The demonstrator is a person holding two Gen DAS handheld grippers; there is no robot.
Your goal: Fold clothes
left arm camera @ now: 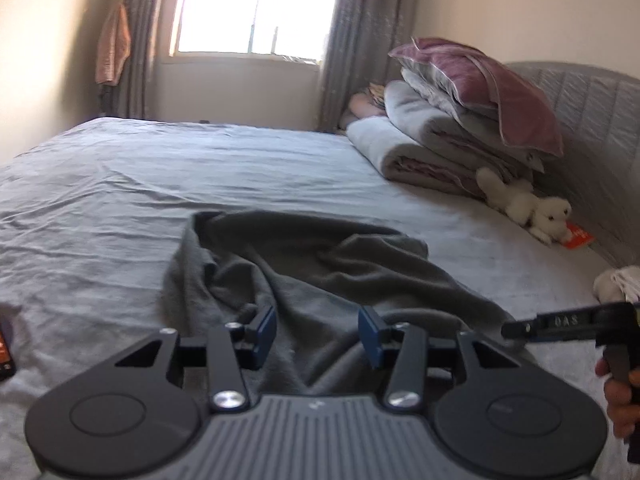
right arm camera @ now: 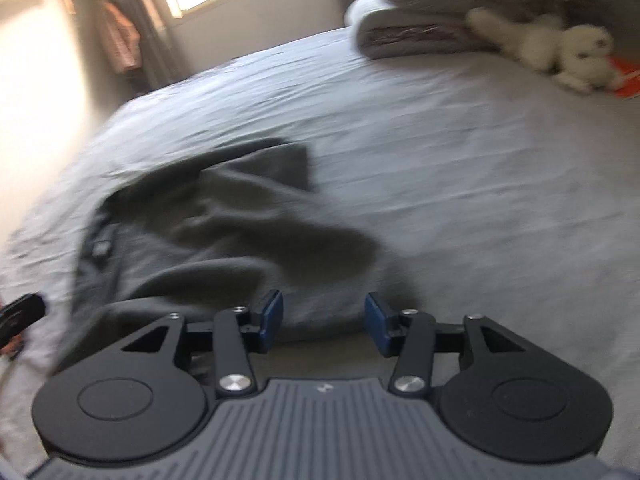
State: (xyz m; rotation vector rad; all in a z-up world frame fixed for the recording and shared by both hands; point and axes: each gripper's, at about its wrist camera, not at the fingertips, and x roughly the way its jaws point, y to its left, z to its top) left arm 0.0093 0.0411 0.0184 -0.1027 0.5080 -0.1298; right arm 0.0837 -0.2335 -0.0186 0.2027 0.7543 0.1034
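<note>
Right now, dark grey garment [left arm camera: 296,276] lying crumpled on the pale bed sheet [left arm camera: 120,184], near the close edge. Left gripper [left arm camera: 317,332] spread, blue pads [left arm camera: 267,330] apart just above the cloth, nothing pinched. Right gripper [right arm camera: 324,320] spread too, hanging over the garment's [right arm camera: 208,232] near hem, pads clear of it. Readable only from the left view: raised letters "DAS" on the right gripper's black side [left arm camera: 566,321], a hand [left arm camera: 622,400] wrapped round its handle. Visible there too: window [left arm camera: 256,8], pillow stack [left arm camera: 460,120]. White plush toy [right arm camera: 560,52] against the far edge, orange card [right arm camera: 626,76] beside it, writing too blurred. Plenty of bare sheet beyond and right of the garment.
</note>
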